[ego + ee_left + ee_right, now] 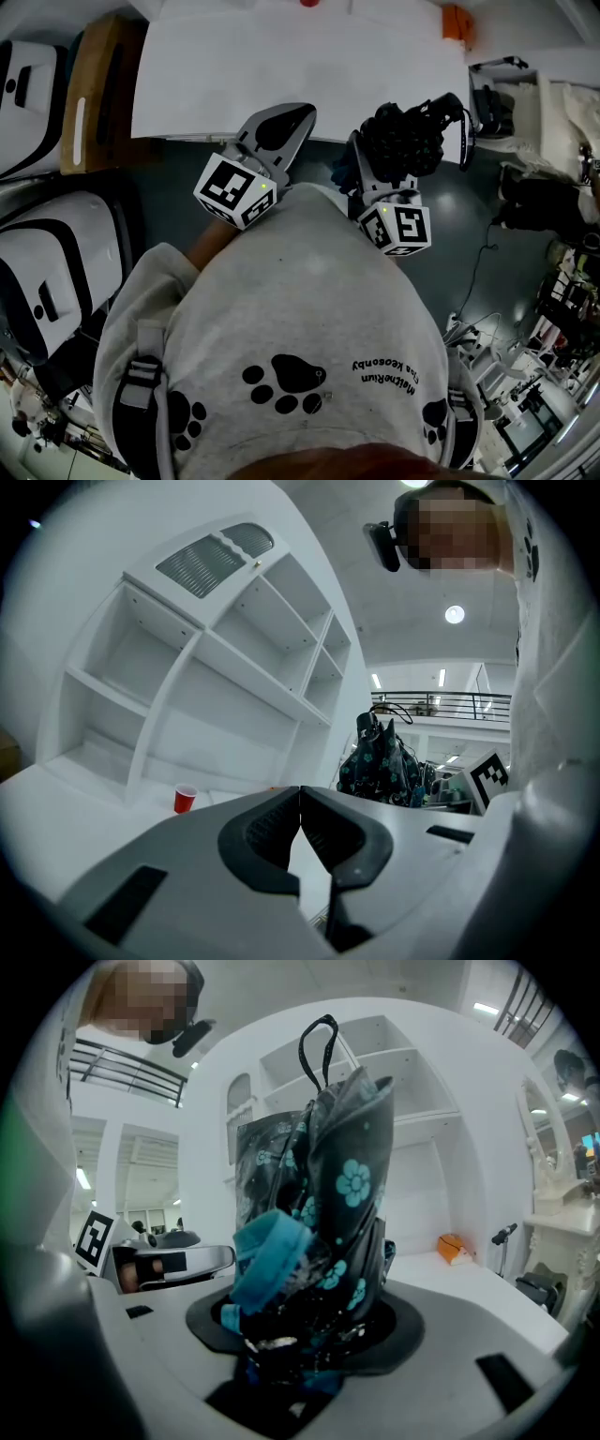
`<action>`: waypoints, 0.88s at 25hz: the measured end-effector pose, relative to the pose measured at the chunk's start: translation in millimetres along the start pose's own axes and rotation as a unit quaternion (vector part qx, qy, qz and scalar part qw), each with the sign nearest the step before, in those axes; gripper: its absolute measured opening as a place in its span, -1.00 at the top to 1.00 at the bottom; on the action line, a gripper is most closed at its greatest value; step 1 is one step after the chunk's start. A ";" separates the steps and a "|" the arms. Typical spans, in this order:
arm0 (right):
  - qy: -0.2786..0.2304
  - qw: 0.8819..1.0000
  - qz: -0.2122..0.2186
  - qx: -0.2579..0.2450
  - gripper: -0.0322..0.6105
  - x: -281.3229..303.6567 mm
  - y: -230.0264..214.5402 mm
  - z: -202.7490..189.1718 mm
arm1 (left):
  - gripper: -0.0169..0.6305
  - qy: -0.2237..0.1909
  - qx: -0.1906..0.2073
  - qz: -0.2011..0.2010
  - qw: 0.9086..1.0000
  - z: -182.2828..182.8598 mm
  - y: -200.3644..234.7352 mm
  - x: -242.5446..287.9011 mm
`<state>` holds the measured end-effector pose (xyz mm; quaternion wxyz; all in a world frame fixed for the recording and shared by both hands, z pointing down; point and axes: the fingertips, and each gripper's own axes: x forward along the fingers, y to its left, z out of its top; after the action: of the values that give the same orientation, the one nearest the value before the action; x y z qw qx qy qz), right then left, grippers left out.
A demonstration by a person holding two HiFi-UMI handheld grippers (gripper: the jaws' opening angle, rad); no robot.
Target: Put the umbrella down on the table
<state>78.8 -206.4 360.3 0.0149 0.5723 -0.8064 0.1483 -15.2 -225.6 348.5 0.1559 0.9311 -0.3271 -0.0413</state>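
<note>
Holding the folded umbrella [328, 1185] upright at the table [281, 75] edge, not yet down: right gripper [305, 1330] clamps it, left gripper [300, 808] closed and empty. Next move likely needs reaching over the tabletop, lowering and releasing.

Round ceiling lamps [454, 614] light the white room brightly and evenly. The desk [281, 66] glares almost blank in the head view, while the floor [469, 216] looks dim. Both gripper views bend strongly and darken toward their round edges.
</note>
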 end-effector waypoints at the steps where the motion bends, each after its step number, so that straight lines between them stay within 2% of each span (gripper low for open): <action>1: 0.002 1.000 0.002 0.000 0.08 2.8 -1.3 0.8 | 0.89 -0.001 0.000 0.003 1.000 0.8 1.2 1.1; 15: 0.056 0.997 0.045 -0.021 0.08 43.8 -8.2 -1.5 | 0.89 -0.018 -0.028 0.058 0.998 11.5 39.9 14.3; 22: 0.079 0.995 0.060 -0.018 0.08 61.3 -11.5 -0.3 | 0.89 -0.010 -0.035 0.077 0.996 15.5 48.7 20.2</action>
<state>68.3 -266.1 375.0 0.0800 0.5094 -0.8379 0.1791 -31.1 -278.2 349.7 0.1882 0.8968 -0.3973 -0.0502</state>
